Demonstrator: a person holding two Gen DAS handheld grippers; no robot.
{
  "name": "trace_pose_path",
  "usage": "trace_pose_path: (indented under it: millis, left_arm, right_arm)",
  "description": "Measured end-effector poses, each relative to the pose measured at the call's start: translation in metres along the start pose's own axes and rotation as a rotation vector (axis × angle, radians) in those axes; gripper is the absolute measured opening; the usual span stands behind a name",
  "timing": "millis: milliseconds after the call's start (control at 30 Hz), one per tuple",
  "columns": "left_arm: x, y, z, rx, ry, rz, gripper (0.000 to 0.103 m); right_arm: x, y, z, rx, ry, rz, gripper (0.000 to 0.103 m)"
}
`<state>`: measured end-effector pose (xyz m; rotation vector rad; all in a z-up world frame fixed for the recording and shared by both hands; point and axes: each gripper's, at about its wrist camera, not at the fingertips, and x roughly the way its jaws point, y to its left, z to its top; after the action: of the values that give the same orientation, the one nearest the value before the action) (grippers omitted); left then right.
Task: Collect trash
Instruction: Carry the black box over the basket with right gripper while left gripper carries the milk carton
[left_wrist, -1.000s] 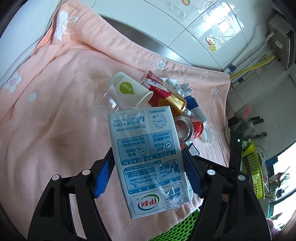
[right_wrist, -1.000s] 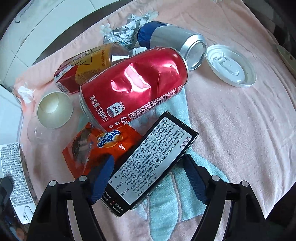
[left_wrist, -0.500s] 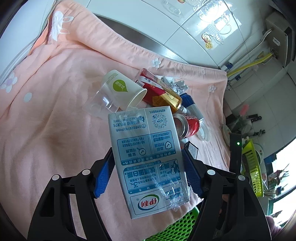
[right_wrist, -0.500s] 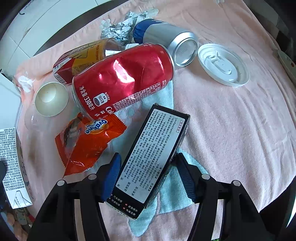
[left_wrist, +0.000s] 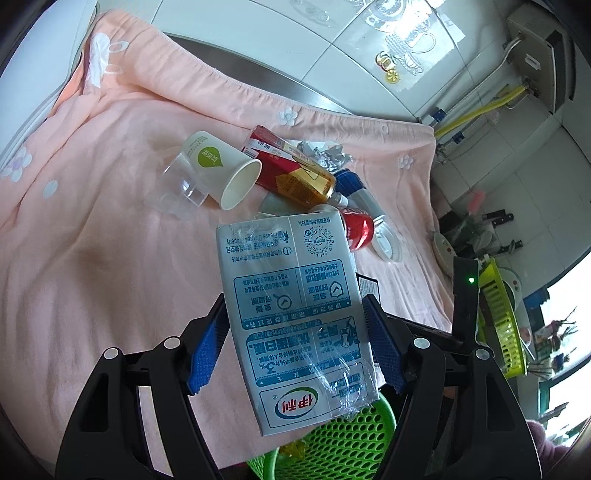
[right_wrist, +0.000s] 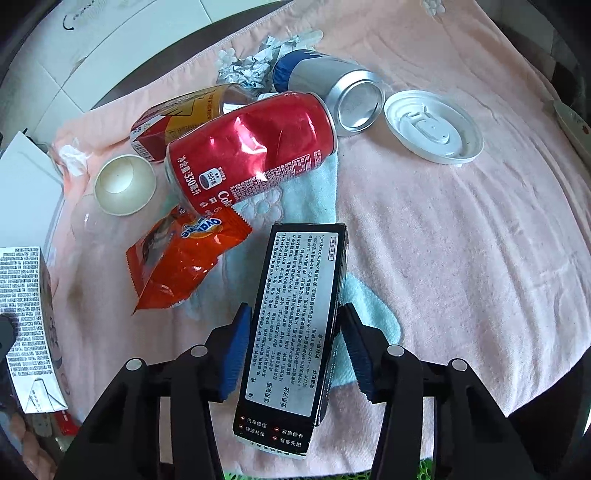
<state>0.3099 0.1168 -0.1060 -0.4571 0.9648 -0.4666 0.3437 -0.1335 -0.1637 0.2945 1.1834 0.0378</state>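
Right wrist view: right gripper (right_wrist: 291, 350), jaws just closing, clamps the stiff, light black rectangular cardboard box (right_wrist: 299, 321) across its long sides, near the dented red aluminium can (right_wrist: 251, 155); left gripper (left_wrist: 295, 347) clamps the crushable white-and-blue milk carton (left_wrist: 295, 314).

Can (right_wrist: 255, 147) lies behind box (right_wrist: 299, 325), wrapper (right_wrist: 184, 262) left

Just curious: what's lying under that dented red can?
The red can rests partly on the orange snack wrapper and a pale blue patch of the towel. Anything beneath its middle is hidden.
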Motion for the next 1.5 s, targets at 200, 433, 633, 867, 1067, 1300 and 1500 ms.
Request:
trace_pose_path:
  millis: [200, 433, 633, 867, 1067, 1300, 1500]
  left_arm:
    - [-0.011, -0.023, -0.025, 0.009, -0.001, -0.014, 0.07]
    - [-0.029, -0.054, -0.065, 0.025, -0.009, -0.019, 0.07]
    - [-0.043, -0.078, -0.101, 0.037, -0.013, -0.019, 0.07]
    - [-0.049, -0.1, -0.134, 0.046, 0.001, -0.027, 0.07]
    - [-0.048, -0.116, -0.151, 0.052, 0.013, -0.033, 0.07]
    - [-0.045, -0.131, -0.161, 0.083, 0.03, -0.034, 0.07]
    - [-0.034, -0.145, -0.169, 0.137, 0.055, 0.005, 0.07]
  right_arm:
    - [-0.031, -0.015, -0.025, -0.034, -0.032, 0.063, 0.047]
    - [-0.078, -0.034, -0.071, -0.105, -0.068, 0.139, 0.047]
    - [-0.106, -0.053, -0.115, -0.151, -0.067, 0.167, 0.047]
    - [-0.117, -0.072, -0.158, -0.176, -0.048, 0.184, 0.048]
    - [-0.128, -0.083, -0.177, -0.171, -0.066, 0.194, 0.058]
    - [-0.151, -0.097, -0.183, -0.155, -0.125, 0.195, 0.066]
    - [-0.171, -0.107, -0.187, -0.164, -0.182, 0.166, 0.074]
